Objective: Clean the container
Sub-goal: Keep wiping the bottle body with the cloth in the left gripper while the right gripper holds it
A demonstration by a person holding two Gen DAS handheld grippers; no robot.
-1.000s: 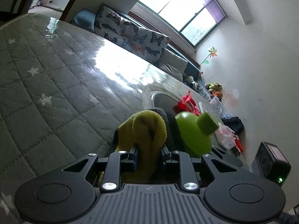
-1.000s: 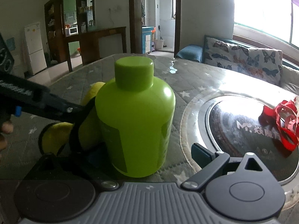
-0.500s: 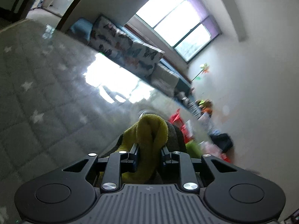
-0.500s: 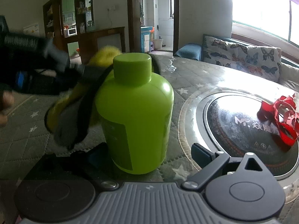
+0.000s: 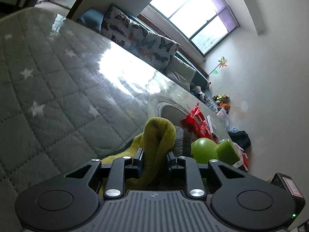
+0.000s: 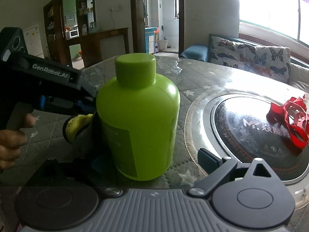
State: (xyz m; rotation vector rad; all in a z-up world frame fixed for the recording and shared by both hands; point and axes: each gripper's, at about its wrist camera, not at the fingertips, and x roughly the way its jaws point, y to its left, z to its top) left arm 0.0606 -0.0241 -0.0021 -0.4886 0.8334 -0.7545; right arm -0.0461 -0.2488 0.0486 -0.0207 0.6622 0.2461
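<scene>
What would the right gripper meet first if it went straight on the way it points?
Most likely the green bottle: it stands upright between the right gripper's open fingers, directly ahead and near, though depth is unclear.

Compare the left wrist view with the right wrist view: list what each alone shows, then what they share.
Left wrist only: the left gripper from behind, jaws clamped on the yellow terry cloth; a pinwheel by the white wall.

Right wrist only: the right gripper, jaws wide apart around the bottle's base; the hand holding the left gripper; a doorway.

Both: the lime-green plastic bottle, the cloth beside it, the red ribbon, the butterfly-print cushion.
</scene>
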